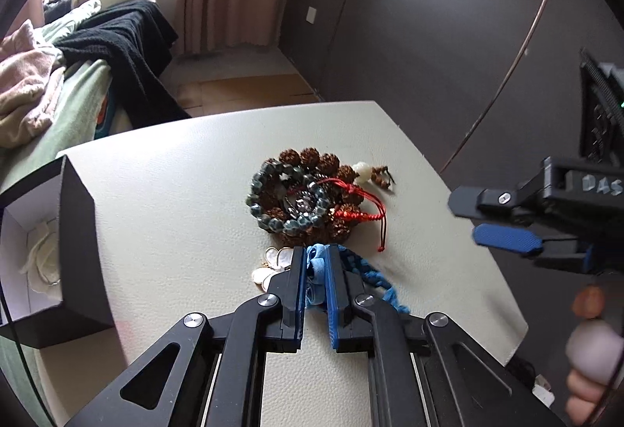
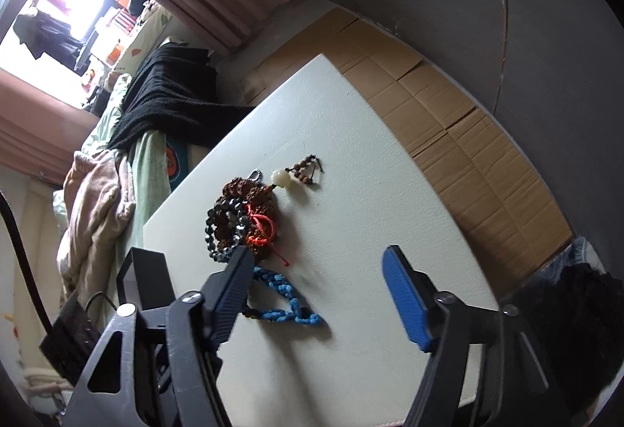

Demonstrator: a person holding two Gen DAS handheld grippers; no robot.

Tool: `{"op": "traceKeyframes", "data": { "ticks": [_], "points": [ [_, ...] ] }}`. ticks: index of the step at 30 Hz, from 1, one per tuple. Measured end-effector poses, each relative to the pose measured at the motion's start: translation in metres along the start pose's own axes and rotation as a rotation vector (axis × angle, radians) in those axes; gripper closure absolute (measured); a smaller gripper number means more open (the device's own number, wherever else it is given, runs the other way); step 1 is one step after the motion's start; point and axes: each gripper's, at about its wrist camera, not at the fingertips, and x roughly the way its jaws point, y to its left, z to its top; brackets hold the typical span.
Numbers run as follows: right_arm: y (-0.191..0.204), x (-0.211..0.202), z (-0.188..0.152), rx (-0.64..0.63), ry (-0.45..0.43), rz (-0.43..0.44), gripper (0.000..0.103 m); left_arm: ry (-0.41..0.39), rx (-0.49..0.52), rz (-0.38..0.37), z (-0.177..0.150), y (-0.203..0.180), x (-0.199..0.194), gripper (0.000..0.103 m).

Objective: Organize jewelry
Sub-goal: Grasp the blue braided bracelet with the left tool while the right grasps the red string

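Observation:
My left gripper [image 1: 316, 251] is shut on a blue braided bracelet [image 1: 314, 273] at the near side of a pale table [image 1: 175, 193]. The braid trails off to the right on the surface. A white shell-flower piece [image 1: 275, 259] lies just left of the fingers. Beyond them sits a pile of bracelets [image 1: 304, 193]: brown knobbly beads, grey-blue beads, a red cord and a white bead [image 1: 360, 169]. My right gripper [image 2: 316, 251] hangs open above the table, right of the pile [image 2: 241, 220] and above the blue bracelet [image 2: 284, 294], with nothing between its fingers.
An open black box with white lining [image 1: 43, 243] stands at the table's left edge, with something pale inside. A bed with clothes and a black blanket [image 1: 124, 48] lies beyond it. Flattened cardboard [image 2: 448, 115] covers the floor past the table's far edge. A hand [image 1: 589, 368] shows at lower right.

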Motion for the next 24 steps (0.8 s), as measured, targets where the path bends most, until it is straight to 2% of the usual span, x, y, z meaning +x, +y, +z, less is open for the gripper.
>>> {"op": "traceKeyframes", "data": {
  "ticks": [4,19,24],
  "points": [
    [0.003,0.011,0.001,0.009,0.018,0.039,0.049,-0.05,-0.02,-0.019,0.007,0.008,-0.021,0.094],
    [0.019,0.054,0.01,0.01,0.042,0.082,0.051,-0.158,-0.099,-0.003,0.016,0.044,-0.067,0.094],
    [0.025,0.065,0.009,0.008,0.054,0.094,0.059,-0.186,-0.122,0.02,0.016,0.057,-0.08,0.094]
  ]
}}
